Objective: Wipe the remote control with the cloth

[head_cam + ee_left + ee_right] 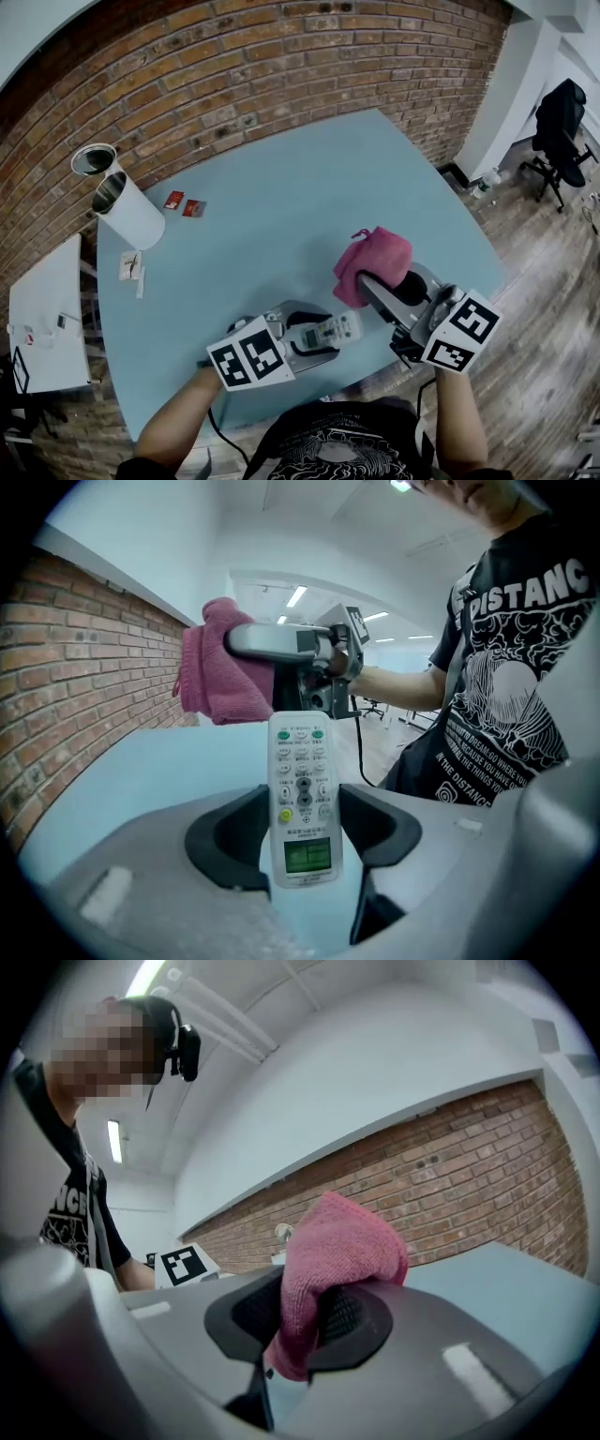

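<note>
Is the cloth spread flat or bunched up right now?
Bunched. The cloth bulges as a folded wad, pinched between the right gripper's jaws.

The person wears a black short-sleeved T-shirt [333, 448] with white print. The grey moulded left gripper [302, 822] and right gripper [314, 1321] have black-lined jaws. Each bears a white cube with black square markers [246, 353], and a black cable [359, 750] hangs from the right one.

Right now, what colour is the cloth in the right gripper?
Pink. The cloth shows best in the right gripper view.
</note>
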Demonstrator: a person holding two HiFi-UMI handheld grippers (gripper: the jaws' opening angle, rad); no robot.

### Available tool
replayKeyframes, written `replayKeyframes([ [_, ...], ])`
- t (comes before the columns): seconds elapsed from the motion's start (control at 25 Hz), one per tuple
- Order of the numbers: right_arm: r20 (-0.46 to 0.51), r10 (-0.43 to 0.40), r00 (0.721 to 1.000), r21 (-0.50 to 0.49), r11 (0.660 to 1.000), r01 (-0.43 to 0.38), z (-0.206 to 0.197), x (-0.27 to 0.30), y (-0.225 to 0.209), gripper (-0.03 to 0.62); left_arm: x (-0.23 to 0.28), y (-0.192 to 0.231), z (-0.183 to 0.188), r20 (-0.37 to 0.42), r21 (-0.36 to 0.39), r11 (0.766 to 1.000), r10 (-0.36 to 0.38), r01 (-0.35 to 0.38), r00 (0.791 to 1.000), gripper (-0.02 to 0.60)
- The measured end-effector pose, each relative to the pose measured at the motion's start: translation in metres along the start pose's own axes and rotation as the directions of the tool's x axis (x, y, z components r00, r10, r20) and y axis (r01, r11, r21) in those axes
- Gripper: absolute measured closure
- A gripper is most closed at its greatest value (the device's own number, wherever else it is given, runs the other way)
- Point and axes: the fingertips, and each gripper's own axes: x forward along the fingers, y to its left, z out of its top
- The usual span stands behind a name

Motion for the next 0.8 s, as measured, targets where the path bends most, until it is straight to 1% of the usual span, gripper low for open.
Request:
replayKeyframes([
  [0.16,0.006,0.096,0.995,0.103,0.99,-0.096,-0.004,0.003,0.004,0.531,-0.002,-0.006,0.005,0.018,0.008,1.0,-0.029,0.029,0.999,0.345],
  [0.32,0.016,0.161,0.987,0.156,0.974,-0.162,-0.007,0.006,0.007,0.531,-0.003,-0.007,0.006,0.027,0.009,0.999,-0.037,0.037,0.999,0.345],
  [0.52,0.031,0.239,0.97,0.213,0.947,-0.24,-0.012,0.009,0.013,0.531,-0.005,-0.009,0.011,0.039,0.015,0.999,-0.05,0.05,0.998,0.345],
  [0.6,0.033,0.261,0.965,0.225,0.939,-0.262,-0.014,0.01,0.015,0.531,-0.006,-0.012,0.014,0.044,0.017,0.998,-0.061,0.06,0.997,0.345],
  [0.8,0.025,0.287,0.958,0.234,0.93,-0.285,-0.019,0.013,0.019,0.531,-0.008,-0.013,0.021,0.07,0.014,0.997,-0.075,0.074,0.995,0.345],
])
